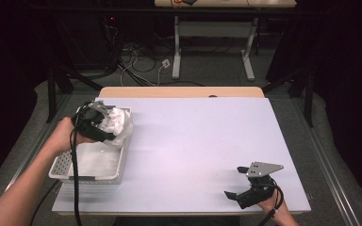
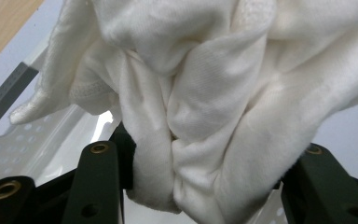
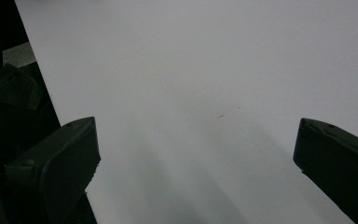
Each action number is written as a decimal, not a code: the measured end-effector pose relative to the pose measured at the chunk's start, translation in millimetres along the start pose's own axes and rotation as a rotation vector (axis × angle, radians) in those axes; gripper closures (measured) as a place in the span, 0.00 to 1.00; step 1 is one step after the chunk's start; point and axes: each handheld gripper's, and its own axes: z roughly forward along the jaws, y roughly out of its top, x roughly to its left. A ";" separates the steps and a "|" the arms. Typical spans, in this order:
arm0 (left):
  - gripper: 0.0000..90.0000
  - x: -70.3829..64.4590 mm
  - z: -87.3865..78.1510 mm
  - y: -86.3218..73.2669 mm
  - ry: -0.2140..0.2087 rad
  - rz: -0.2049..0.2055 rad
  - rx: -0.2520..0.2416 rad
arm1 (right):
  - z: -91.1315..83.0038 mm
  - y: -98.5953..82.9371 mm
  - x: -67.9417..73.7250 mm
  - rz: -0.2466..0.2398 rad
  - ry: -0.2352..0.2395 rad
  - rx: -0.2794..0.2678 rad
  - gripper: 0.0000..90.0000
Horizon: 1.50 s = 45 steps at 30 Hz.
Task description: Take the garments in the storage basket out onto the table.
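A bunched white cloth hangs over the far end of a white perforated basket at the table's left side. My left gripper is shut on the cloth. In the left gripper view the cloth is pinched in thick folds between the two black jaws of that gripper, with the basket wall below at the left. My right gripper rests low near the table's front right edge. In the right gripper view it stands open, with bare white table between its jaws.
The white tabletop stretches between the two grippers, with a wooden strip along its far edge. Beyond it are floor cables and another table's legs. Dark frame posts stand at both sides.
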 end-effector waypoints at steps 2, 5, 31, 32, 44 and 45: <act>0.55 -3.5 -1.4 3.0 -0.003 0.014 0.003 | 0.2 -0.3 -0.9 0.008 0.003 0.007 0.00; 0.55 -8.5 -2.0 6.9 -0.012 0.031 0.007 | -0.4 -0.3 -1.3 0.009 0.001 0.009 0.00; 0.55 -35.6 -13.2 46.8 -0.027 0.173 0.030 | -1.0 -0.5 -1.7 0.014 0.003 0.001 0.00; 0.55 -35.9 -14.5 48.2 -0.026 0.175 0.029 | -1.3 -0.4 -1.7 0.011 0.000 0.004 0.00; 0.54 -42.0 -21.5 73.9 -0.040 0.241 0.076 | -1.2 -0.8 -1.8 0.014 0.000 -0.001 0.00; 0.54 -42.3 -21.6 76.5 -0.042 0.254 0.079 | -1.4 -0.9 -1.9 0.014 -0.005 -0.002 0.00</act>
